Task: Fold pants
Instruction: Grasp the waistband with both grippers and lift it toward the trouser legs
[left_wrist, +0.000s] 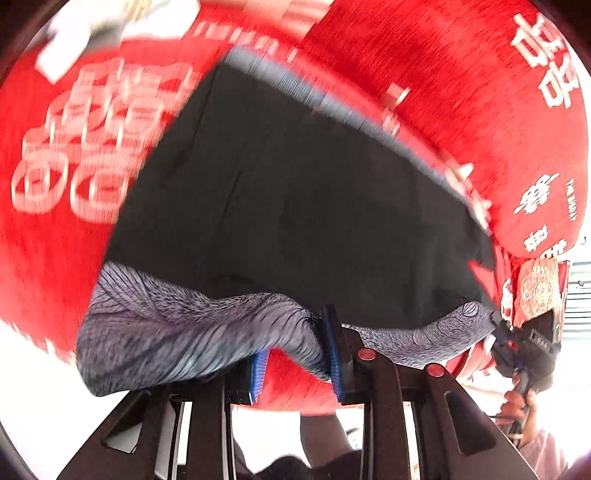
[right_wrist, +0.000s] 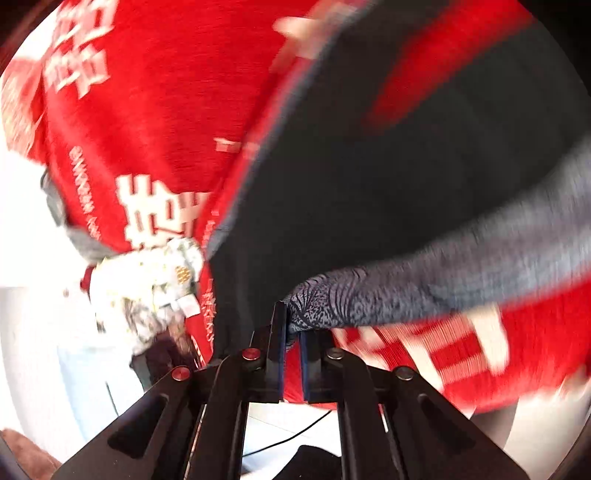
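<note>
Several white characters on red cloth (left_wrist: 443, 74)

Counter: covered by a red cloth (left_wrist: 424, 74) printed with white characters and round emblems. Lying directly on it: black pants (left_wrist: 288, 206) with a grey patterned band, spread flat over the middle. Crumpled pale floral fabric (right_wrist: 147, 288) at the counter's edge.

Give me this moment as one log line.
left gripper: shut on pants cuff | right gripper: shut on pants | surface: red cloth
</note>
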